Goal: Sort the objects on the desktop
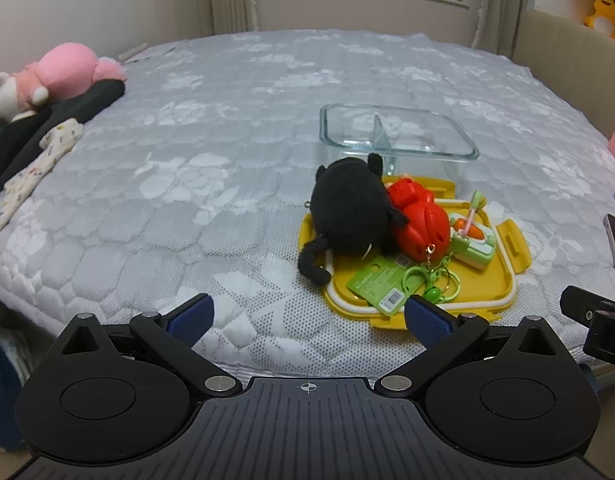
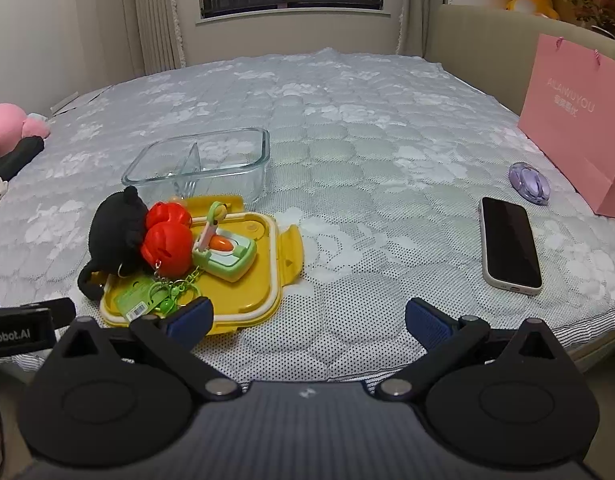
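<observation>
On the yellow lid [image 1: 487, 280] lie a black plush [image 1: 347, 208], a red toy [image 1: 419, 224] and a green toy [image 1: 473, 246]; the clear glass box [image 1: 399, 136] stands just behind. Both the left gripper [image 1: 307, 320] and the right gripper [image 2: 307, 320] are wide open and hold nothing.

Your left gripper [image 1: 307, 316] and right gripper [image 2: 307, 316] match: matte black linkage arms with silver pivot pins, blue dotted finger pads [image 1: 427, 322], round black discs either side, and a ribbed dark-grey body bearing a small white crosshair mark.
</observation>
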The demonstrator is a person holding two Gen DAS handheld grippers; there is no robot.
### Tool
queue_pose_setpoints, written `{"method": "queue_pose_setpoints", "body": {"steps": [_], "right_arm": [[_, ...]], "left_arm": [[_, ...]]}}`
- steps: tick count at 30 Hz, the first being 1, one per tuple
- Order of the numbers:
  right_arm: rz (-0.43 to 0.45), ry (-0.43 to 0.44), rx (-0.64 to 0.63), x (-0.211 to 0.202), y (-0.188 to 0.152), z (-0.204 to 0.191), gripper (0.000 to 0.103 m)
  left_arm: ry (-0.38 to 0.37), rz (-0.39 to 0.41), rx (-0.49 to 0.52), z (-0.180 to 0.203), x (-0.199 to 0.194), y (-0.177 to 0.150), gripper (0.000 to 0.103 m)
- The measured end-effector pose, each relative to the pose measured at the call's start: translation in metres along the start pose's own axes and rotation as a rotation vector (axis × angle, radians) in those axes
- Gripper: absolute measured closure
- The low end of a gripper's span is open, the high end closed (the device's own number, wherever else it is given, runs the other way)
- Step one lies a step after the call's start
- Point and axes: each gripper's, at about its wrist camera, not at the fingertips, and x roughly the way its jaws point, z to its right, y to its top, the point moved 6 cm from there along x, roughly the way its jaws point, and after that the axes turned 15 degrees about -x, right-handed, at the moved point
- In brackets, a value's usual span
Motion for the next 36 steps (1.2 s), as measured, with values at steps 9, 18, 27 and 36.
{"method": "queue_pose_setpoints", "body": {"steps": [9, 18, 27, 36], "right_arm": [[-0.005, -0.001, -0.009, -0.0002, 0.0018, -0.0021, 0.0], [-0.01, 0.003, -0.012, 0.0007, 0.0029, -0.0016, 0.0], [-0.016, 0.009, -0.015, 0.0025, 0.0035, -0.0018, 0.0], [-0.021, 0.014, -0.021, 0.0048, 0.0032, -0.0032, 0.0]], "left_arm": [[0.0, -0.011, -0.002, -0.0002, 0.002, -0.0008, 0.0], [0.0, -0.015, 0.006, 0.002, 0.0031, -0.0024, 0.0], [0.001, -0.022, 0.009, 0.0025, 0.0044, -0.002, 0.0], [0.003, -0.03, 0.011, 0.0026, 0.0081, -0.0029, 0.0]]}}
